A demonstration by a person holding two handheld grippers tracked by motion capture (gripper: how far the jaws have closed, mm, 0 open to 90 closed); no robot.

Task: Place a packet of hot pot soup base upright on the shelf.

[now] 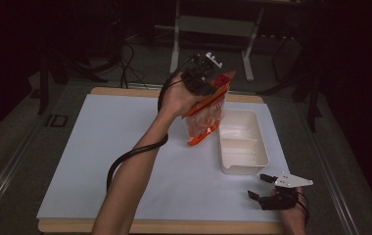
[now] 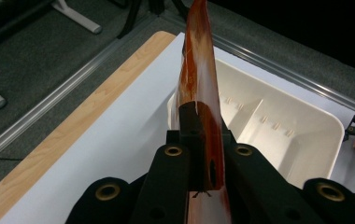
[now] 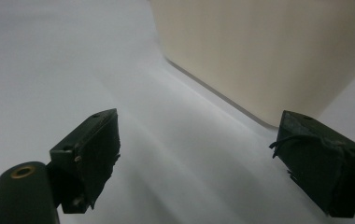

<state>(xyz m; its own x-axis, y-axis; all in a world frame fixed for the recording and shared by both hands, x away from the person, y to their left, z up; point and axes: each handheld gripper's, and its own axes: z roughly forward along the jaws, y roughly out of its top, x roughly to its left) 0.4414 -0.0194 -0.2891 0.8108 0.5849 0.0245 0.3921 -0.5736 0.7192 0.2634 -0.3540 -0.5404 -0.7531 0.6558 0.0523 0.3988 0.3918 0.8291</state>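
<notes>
Right gripper: nearest the camera, low on the white tabletop, jaws spread with nothing between them, just before the tray.
Left gripper: raised, jaws pinching the orange bag's edge.
Orange bag: hanging above the tabletop, beside the tray's left wall.
Tray: cream, resting right of centre.

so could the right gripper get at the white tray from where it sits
Probably yes. The right gripper rests open on the sheet just in front of the tray, nothing between them. The left gripper holds the orange bag at the tray's far left side.
</notes>
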